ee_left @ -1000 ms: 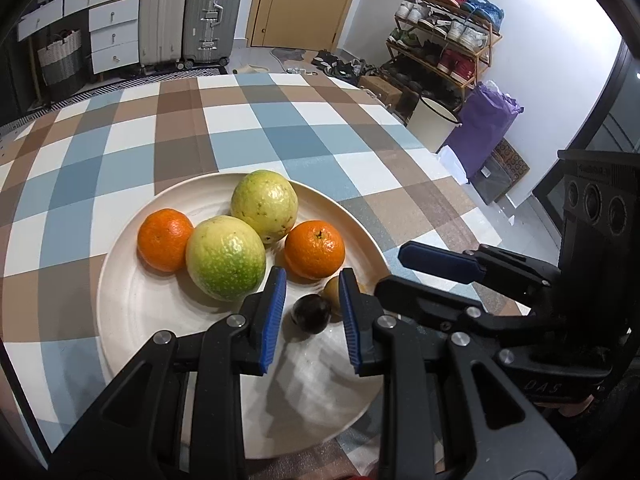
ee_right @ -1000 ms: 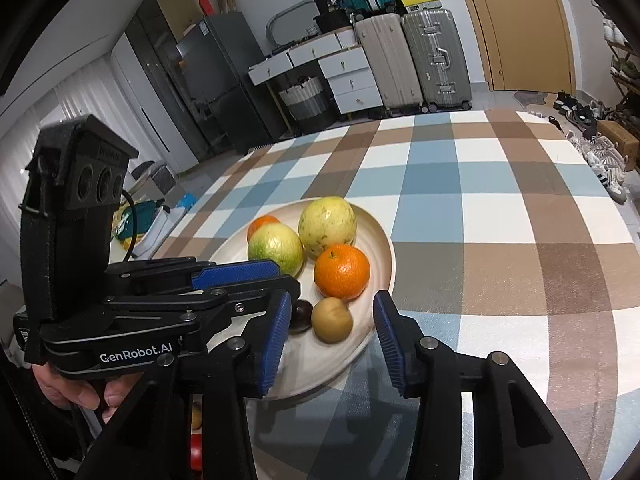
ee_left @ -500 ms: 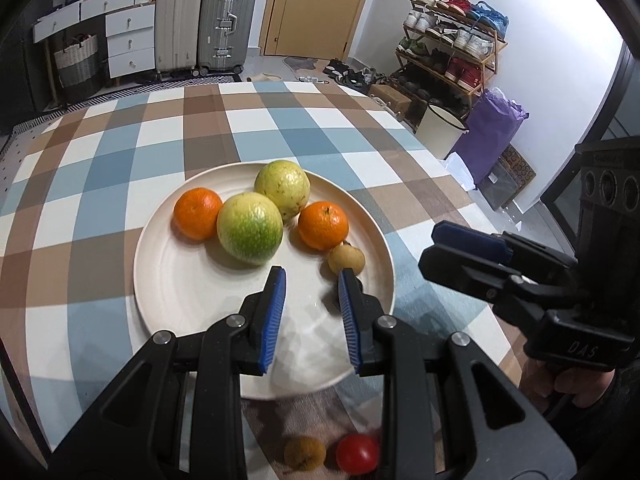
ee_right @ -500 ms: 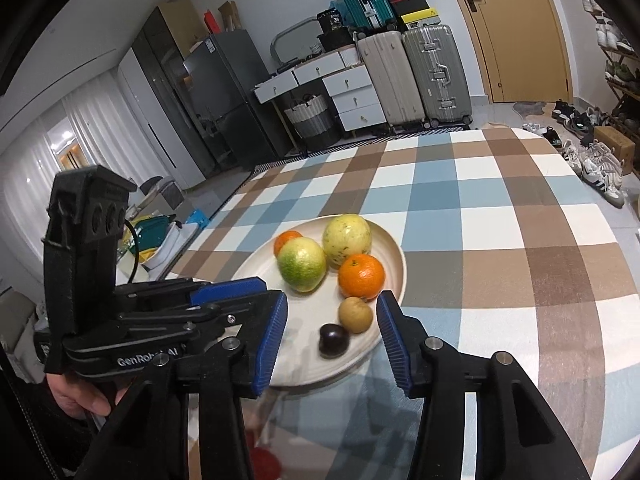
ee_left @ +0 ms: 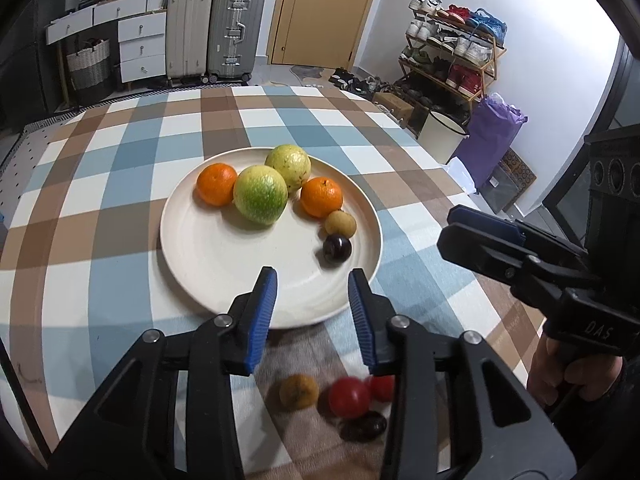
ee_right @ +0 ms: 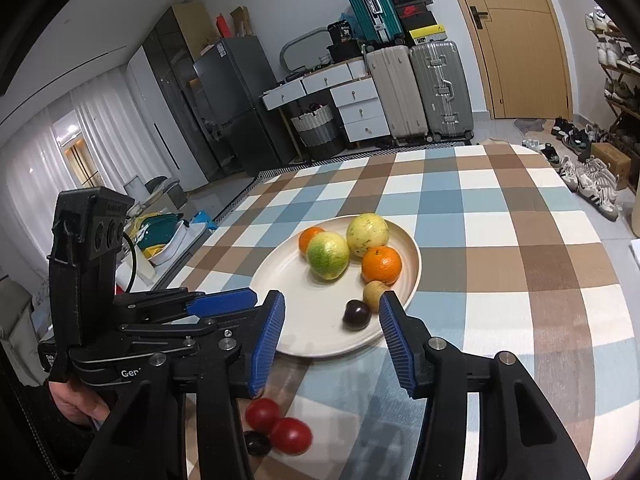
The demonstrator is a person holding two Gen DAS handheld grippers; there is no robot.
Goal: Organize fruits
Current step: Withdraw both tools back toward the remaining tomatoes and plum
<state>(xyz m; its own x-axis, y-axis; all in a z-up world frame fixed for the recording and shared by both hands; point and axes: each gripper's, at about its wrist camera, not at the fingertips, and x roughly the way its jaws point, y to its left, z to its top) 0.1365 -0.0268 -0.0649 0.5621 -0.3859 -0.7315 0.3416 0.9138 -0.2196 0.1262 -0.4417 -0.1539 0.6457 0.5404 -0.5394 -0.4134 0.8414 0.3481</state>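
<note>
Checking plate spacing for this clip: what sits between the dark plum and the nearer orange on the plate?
A small tan fruit lies between the dark plum and the orange on the plate. Both wrist views show it.

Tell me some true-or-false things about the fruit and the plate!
1. Six fruits sit on the plate. True.
2. The dark plum lies off the plate. False: it sits on the plate, beside the small brown fruit.
3. Red tomatoes lie on the tablecloth. True.
4. The left gripper holds an orange. False: nothing is between its fingers, which are opening.
5. Both oranges touch each other. False: the green fruit sits between them.
</note>
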